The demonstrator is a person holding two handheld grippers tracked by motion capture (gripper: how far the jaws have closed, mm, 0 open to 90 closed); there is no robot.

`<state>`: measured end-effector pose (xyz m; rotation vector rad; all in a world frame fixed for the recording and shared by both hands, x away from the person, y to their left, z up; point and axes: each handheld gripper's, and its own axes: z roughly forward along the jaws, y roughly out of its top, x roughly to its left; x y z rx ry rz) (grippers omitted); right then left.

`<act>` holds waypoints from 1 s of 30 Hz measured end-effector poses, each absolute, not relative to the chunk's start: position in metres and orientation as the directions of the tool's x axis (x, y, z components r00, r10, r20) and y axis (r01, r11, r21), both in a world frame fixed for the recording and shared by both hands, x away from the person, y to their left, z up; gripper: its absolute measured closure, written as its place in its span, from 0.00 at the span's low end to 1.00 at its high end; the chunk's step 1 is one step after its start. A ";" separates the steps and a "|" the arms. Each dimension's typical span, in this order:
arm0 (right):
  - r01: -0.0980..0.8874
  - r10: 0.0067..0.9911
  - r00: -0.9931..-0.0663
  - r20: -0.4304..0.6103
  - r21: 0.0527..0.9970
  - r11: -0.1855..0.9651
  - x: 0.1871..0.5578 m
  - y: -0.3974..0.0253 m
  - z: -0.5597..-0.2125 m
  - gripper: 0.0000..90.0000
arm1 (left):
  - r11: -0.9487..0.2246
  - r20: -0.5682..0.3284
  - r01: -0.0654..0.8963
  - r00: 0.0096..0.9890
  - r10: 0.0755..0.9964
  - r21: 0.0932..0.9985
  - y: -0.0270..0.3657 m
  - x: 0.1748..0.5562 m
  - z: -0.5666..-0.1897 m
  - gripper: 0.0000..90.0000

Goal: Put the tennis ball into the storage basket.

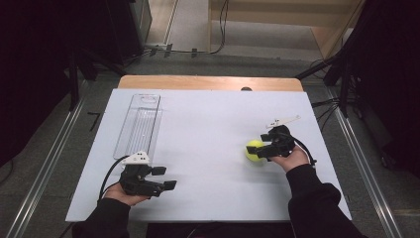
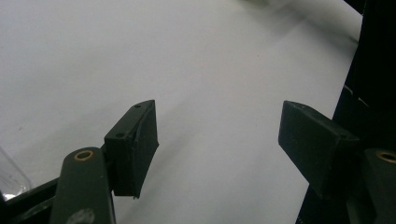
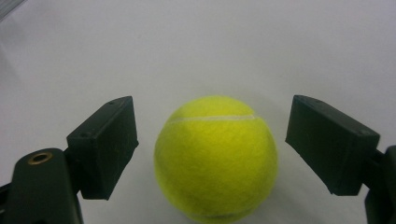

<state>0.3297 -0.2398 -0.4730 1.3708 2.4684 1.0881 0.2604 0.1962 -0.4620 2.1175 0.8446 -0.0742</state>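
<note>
From the high view, a person seated at a white table (image 1: 208, 148) reaches the right gripper (image 1: 261, 150) toward a yellow-green tennis ball (image 1: 254, 150) lying on the table's right half, while the left gripper (image 1: 163, 178) hangs low over the near left part of the table, just short of a clear plastic tray (image 1: 138, 124) that lies along the left side, well apart from the ball. In the left gripper view, the left gripper (image 2: 217, 140) has its two black jaws spread wide over bare white surface, nothing between them; a sliver of the clear tray (image 2: 9, 177) shows at the lower left edge. In the right gripper view, the right gripper (image 3: 212, 147) straddles the tennis ball (image 3: 215, 156), its jaws parted with a visible gap on each side and neither pad touching the felt. The likely risk lies here: the ball sits free on a smooth surface, and should one pad meet it before the other, or the jaws close off-centre, it could roll or squirt away across the table.
</note>
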 end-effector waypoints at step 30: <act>0.730 0.785 -0.577 0.224 0.574 0.372 0.330 -0.233 -0.495 0.16 | -0.433 -0.328 0.588 0.777 0.538 0.683 0.195 0.260 -0.462 0.32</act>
